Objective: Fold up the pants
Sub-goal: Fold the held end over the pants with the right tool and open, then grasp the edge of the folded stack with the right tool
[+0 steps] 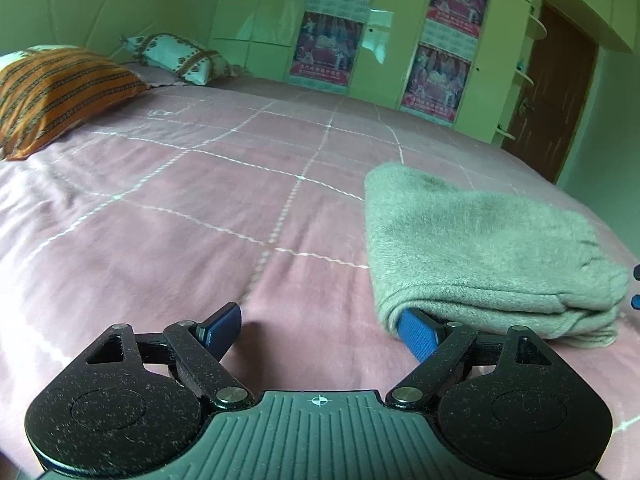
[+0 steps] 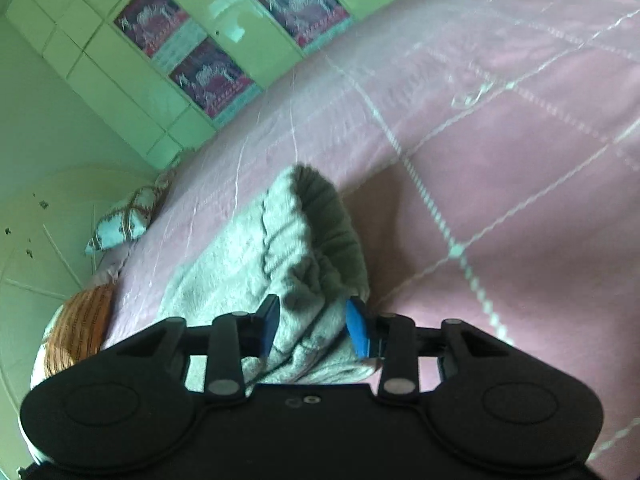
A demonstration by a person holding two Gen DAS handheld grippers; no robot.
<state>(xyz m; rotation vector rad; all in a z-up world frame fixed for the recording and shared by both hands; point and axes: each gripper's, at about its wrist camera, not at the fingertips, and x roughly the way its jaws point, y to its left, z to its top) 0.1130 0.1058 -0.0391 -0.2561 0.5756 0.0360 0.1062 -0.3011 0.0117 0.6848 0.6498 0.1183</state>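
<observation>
Grey fleecy pants [image 1: 480,248] lie folded in a thick stack on the pink bedspread [image 1: 200,208], at the right of the left wrist view. My left gripper [image 1: 320,316] is open wide just in front of them. Its right fingertip [image 1: 416,332] touches the near left corner of the stack, and nothing sits between the jaws. In the right wrist view the gathered waistband end of the pants [image 2: 304,232] is bunched between the blue pads of my right gripper [image 2: 314,324]. The cloth fills the gap, and that end stands up off the bed.
An orange striped pillow [image 1: 60,88] and a white patterned pillow [image 1: 180,58] lie at the head of the bed. Green wardrobe doors with posters [image 1: 440,40] line the far side. A brown door [image 1: 552,92] stands at the far right.
</observation>
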